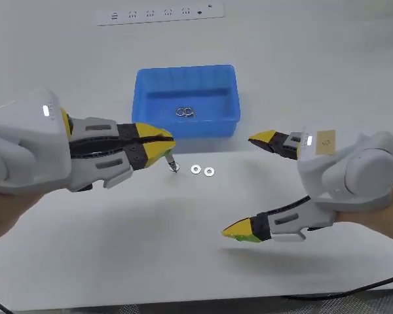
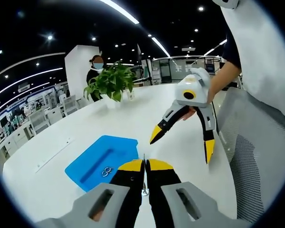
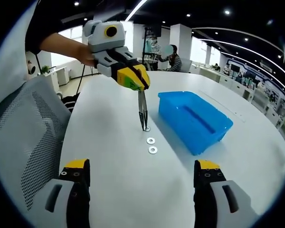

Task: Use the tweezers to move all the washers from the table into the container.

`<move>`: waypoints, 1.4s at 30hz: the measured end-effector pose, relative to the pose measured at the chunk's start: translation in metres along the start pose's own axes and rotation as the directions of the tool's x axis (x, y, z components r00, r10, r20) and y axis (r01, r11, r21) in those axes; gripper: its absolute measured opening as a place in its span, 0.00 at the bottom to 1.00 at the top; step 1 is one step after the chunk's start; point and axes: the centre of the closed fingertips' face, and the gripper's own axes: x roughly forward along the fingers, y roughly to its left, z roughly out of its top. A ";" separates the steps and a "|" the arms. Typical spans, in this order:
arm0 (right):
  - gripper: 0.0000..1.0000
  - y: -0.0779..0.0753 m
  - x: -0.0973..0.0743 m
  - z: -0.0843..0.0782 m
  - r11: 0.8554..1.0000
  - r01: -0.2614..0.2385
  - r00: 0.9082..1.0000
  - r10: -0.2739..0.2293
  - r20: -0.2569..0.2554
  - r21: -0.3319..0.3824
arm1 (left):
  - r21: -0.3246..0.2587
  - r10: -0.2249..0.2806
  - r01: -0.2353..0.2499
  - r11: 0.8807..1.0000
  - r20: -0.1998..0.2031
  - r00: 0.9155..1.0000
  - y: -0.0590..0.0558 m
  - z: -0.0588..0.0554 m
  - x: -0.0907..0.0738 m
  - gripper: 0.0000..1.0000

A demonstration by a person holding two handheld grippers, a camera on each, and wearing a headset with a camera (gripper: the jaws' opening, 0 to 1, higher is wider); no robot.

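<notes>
Bench [image 1: 150, 248]: white, plain surface that spans the head view and carries every item below.
Container [image 1: 209, 127]: blue rectangular tub standing on the bench at upper centre of the head view. It sits right of centre in the right gripper view.
Stored washers [image 1: 185, 112]: small cluster of metal rings on the tub floor near its middle; the count cannot be told.
Loose washers [image 1: 195, 169]: two rings lying flat on the bench at centre of the head view, just below the container's front wall. They are close together but not touching.
Third washer [image 3: 147, 128]: seen in the right gripper view at the very tips of the tweezers. Whether it is pinched or only touched cannot be told.
Left hand-held gripper [image 1: 169, 147]: at the left of the head view, jaws pressed together and clenched on the tweezers.
Tweezers [image 1: 172, 163]: thin metal pair held by the upper end and pointing steeply down. The tips meet the bench just left of the loose washers.
Right hand-held gripper [image 1: 237, 184]: at the right of the head view, released, with jaws spread wide and nothing between them. It is above the bench, right of the loose washers and clear of them.
Power strip [image 1: 160, 12]: white, lying along the upper edge of the head view, beyond the container.
</notes>
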 end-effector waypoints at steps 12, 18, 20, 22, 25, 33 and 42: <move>0.78 0.013 0.022 0.016 0.995 -0.102 0.995 0.101 0.017 0.010 | -0.108 -0.096 0.089 0.990 -0.057 0.994 0.006 -0.004 -0.002 0.05; 0.67 0.010 0.042 0.035 0.988 -0.154 0.987 0.154 0.037 -0.012 | -0.109 -0.113 0.104 0.989 -0.081 0.990 0.008 -0.004 0.000 0.05; 0.62 0.009 0.050 0.042 0.983 -0.180 0.982 0.181 0.045 -0.027 | -0.110 -0.116 0.107 0.988 -0.079 0.990 0.007 -0.004 0.001 0.05; 0.58 0.006 0.057 0.046 0.981 -0.192 0.980 0.194 0.045 -0.038 | -0.110 -0.120 0.111 0.988 -0.079 0.990 0.006 -0.003 0.002 0.05; 0.54 0.002 0.064 0.051 0.976 -0.214 0.976 0.216 0.042 -0.045 | -0.106 -0.130 0.122 0.987 -0.078 0.988 0.003 -0.003 0.003 0.05; 0.28 0.003 0.069 0.064 0.952 -0.300 0.948 0.305 0.090 -0.066 | -0.103 -0.137 0.129 0.986 -0.081 0.987 0.003 -0.004 0.002 0.05; 0.16 0.006 0.076 0.068 0.931 -0.348 0.931 0.357 0.079 -0.115 | -0.112 -0.142 0.132 0.985 -0.079 0.987 0.003 -0.004 0.003 0.05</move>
